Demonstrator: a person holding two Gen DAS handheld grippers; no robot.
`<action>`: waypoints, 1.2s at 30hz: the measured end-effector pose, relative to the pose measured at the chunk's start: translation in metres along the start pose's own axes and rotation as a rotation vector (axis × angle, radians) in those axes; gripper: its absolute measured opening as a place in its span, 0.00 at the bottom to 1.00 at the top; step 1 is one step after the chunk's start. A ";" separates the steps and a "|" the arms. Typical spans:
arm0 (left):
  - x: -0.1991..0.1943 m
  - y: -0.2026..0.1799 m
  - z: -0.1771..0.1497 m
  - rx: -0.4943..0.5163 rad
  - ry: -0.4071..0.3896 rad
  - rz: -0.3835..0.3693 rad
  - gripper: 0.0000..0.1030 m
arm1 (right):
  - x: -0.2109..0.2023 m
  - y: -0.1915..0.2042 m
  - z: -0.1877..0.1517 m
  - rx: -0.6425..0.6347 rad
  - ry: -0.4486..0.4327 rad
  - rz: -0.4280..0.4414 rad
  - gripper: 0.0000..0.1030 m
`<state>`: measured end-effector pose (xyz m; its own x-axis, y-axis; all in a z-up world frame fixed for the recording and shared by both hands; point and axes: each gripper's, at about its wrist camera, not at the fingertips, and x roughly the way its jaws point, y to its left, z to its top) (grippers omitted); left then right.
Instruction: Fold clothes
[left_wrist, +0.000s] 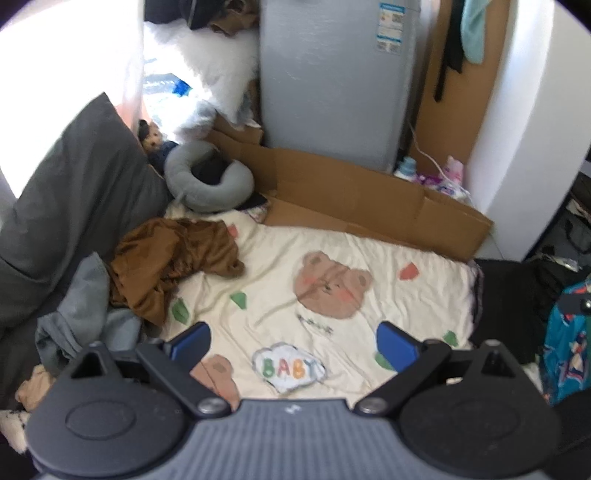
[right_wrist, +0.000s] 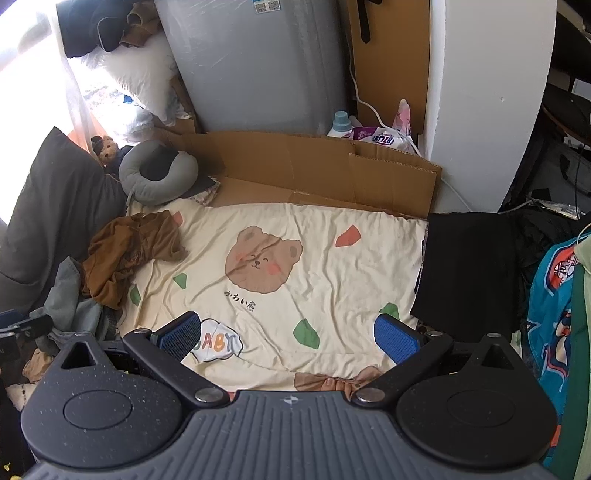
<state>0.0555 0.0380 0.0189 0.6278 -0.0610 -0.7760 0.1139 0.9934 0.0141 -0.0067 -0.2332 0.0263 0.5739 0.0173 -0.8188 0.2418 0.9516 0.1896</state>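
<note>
Both of your grippers hang above the bed with nothing in them: the left gripper (left_wrist: 293, 341) has its blue pads spread wide, and the right gripper (right_wrist: 288, 332) is spread just as wide over the cream bear-print blanket (right_wrist: 332, 266). The clothes wait at the left edge of that blanket, where a crumpled brown garment (right_wrist: 122, 254) lies heaped partly on the blanket and partly against the dark grey pillow (right_wrist: 55, 206), with a grey-blue garment (left_wrist: 85, 306) bunched just beside and below it. A flat black cloth (right_wrist: 469, 266) lies at the blanket's right edge, apparently folded already. Judging by its deep wrinkles, the brown piece is thin, light and limp; it will sag and slide, not hold any shape. You would do best to pinch it at a hem or shoulder seam, where the fabric is doubled, one gripper at each corner, and lift it clear so it hangs open before laying it on the bare middle of the blanket. Beware of catching the blanket under it, since both are soft and lie touching.
</note>
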 end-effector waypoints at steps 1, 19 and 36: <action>0.002 0.003 0.003 0.001 -0.003 0.008 0.95 | 0.003 0.000 0.002 0.003 0.001 0.001 1.00; 0.054 0.053 0.047 -0.063 -0.032 0.054 0.95 | 0.052 0.002 0.054 -0.011 0.003 0.024 1.00; 0.117 0.098 0.072 -0.142 -0.060 0.126 0.95 | 0.129 0.014 0.087 -0.062 0.006 0.072 1.00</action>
<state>0.1951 0.1212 -0.0252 0.6753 0.0634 -0.7348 -0.0754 0.9970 0.0167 0.1390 -0.2448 -0.0298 0.5835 0.0879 -0.8073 0.1509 0.9651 0.2141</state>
